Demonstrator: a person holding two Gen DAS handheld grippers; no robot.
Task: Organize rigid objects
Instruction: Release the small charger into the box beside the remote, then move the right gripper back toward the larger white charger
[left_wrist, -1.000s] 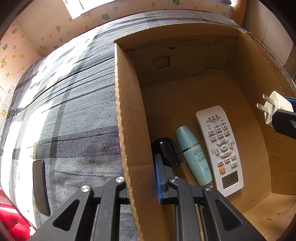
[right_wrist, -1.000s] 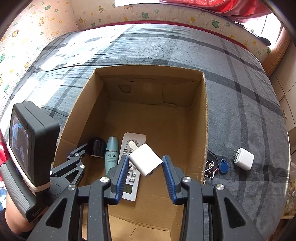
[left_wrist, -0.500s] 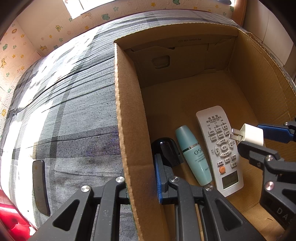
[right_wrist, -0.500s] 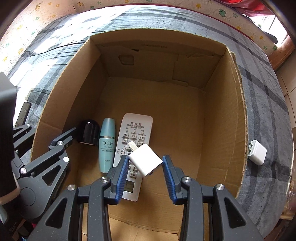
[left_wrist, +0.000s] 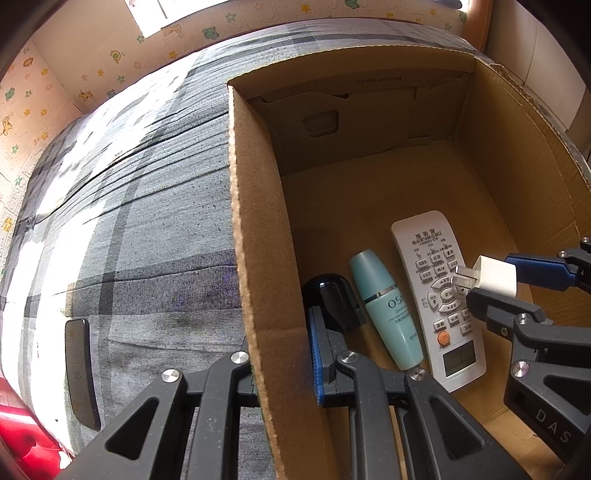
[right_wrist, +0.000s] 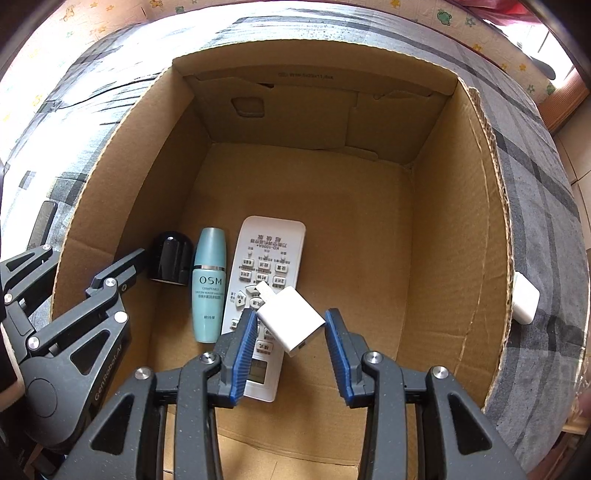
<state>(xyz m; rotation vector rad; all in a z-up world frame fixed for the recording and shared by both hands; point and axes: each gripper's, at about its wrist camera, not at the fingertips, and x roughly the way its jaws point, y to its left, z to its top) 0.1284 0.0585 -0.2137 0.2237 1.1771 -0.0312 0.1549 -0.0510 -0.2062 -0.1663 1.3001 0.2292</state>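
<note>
An open cardboard box (right_wrist: 458, 221) stands on the grey plaid bed. On its floor lie a black cap (right_wrist: 171, 260), a teal bottle (right_wrist: 208, 288) and a white remote (right_wrist: 271, 243), side by side. My right gripper (right_wrist: 290, 325) is shut on a white charger plug (right_wrist: 291, 319), held cornerwise inside the box just above the remote's keys, prongs pointing toward the bottle. From the left wrist view the charger (left_wrist: 493, 276) hangs over the remote (left_wrist: 424, 240). My left gripper (left_wrist: 280, 354) is shut on the box's left wall (left_wrist: 258, 221), one finger inside and one outside.
A second white charger (right_wrist: 524, 301) lies on the bed just outside the box's right wall. A black phone (left_wrist: 79, 369) rests on the bedspread left of the box. The right half of the box floor (right_wrist: 369, 240) is bare cardboard.
My right gripper has come down into the box with the charger, from above the rim to just over the remote. The left gripper keeps its hold on the wall, unmoved.
</note>
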